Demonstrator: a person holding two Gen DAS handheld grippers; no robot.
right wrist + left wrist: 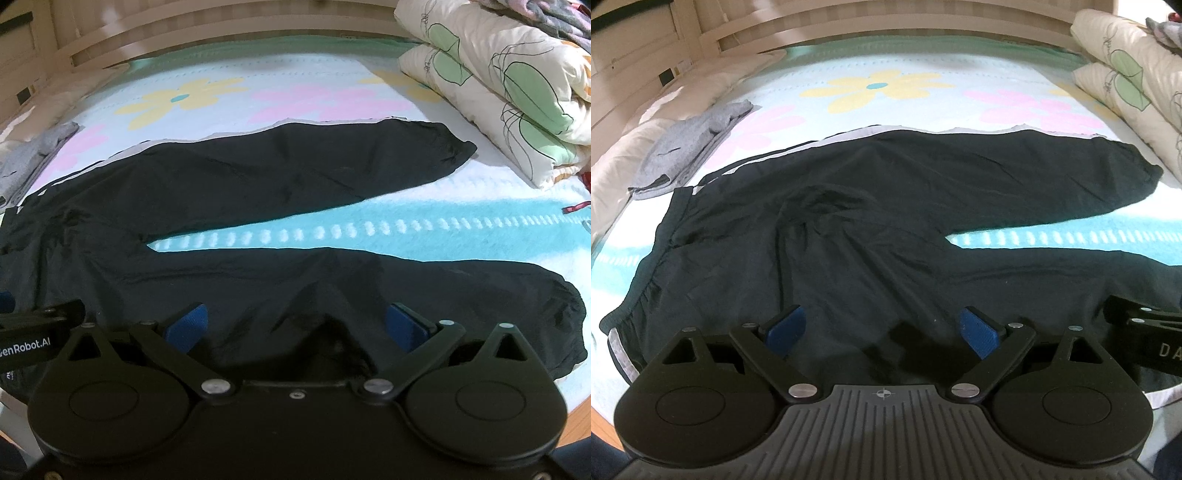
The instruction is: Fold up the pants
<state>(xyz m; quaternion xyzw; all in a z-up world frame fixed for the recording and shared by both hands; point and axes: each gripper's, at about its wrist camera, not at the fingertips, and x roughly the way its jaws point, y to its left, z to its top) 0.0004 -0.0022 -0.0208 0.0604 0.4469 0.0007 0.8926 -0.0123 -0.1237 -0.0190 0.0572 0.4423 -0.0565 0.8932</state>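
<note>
Black pants lie flat across the bed, legs split, filling mid-frame. Left gripper jaws wide, blue pads over the seat area, nothing held. Right gripper also spread wide over the near leg. "GenRobot.AI" reads lower left in the right view, "DA" lower right in the left view. Grey garment upper left, folded quilt upper right.

Black pants spread flat (legs apart).
</note>
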